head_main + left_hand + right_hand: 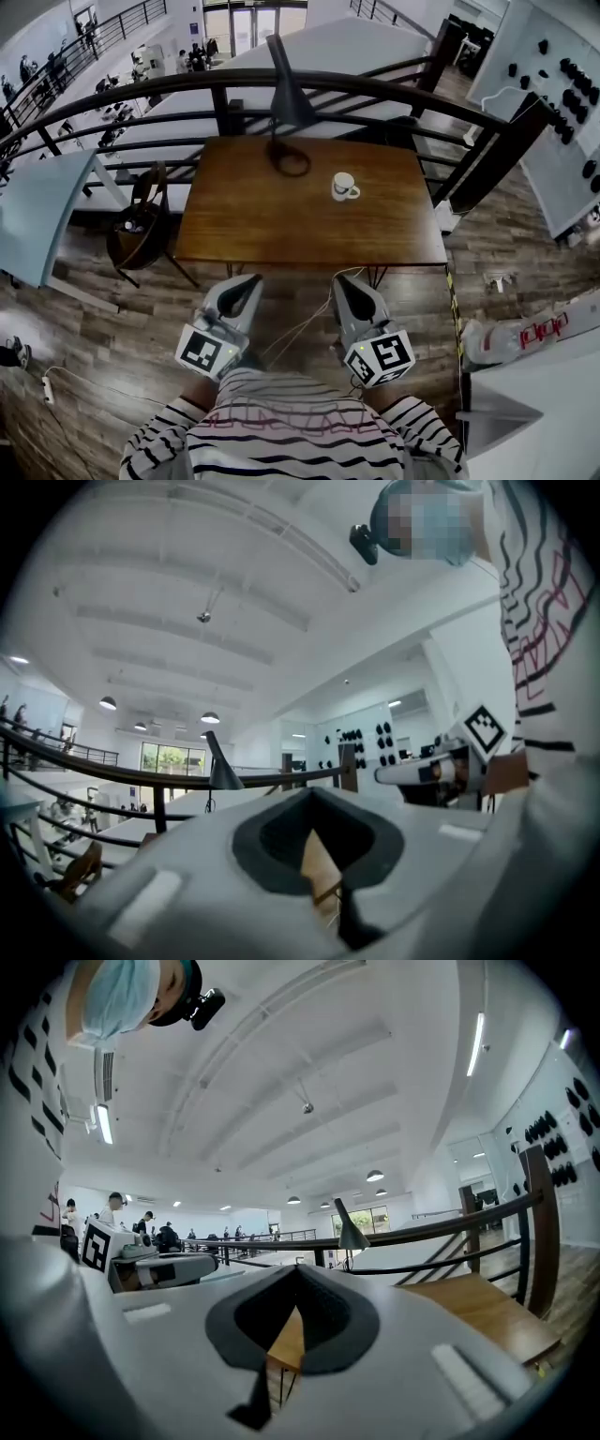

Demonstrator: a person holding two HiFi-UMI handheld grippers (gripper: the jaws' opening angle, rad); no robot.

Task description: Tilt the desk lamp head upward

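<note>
**Jaws.** Left gripper (247, 280): jaws pressed together, nothing between them. Right gripper (339, 279): jaws likewise pressed together, nothing held. Both grippers point level toward the table, side by side and apart from each other. Each carries 1 marker cube (204, 350) at its rear, close to the person's striped top (291, 436).

**Position of grippers.** Both sit short of the near edge of the wooden table (272, 220), over plank flooring. Neither touches the table or anything on it. A thin cable (298, 330) runs across the floor between them.

**Item 1, desk lamp** (289, 103). Dark, 1 piece, standing at the far edge of the table, left of centre, just in front of the railing (375, 86). Its ring-shaped base (290, 160) rests flat on the tabletop. Its cone-shaped lamp head (352, 1233) opens downward, with a thin stalk slanting up from its narrow end. The lamp is well apart from both grippers.

**Item 2, mug** (344, 186). White, 1 piece, upright on the table, to the right of the lamp base and nearer the person, not touching it.

**Surroundings.** 1 chair (141, 225) with dark contents stands off the table's left side. A white wall panel (548, 122) bearing rows of small dark objects stands at the right. Beyond the railing, a lower floor with distant people is visible.
</note>
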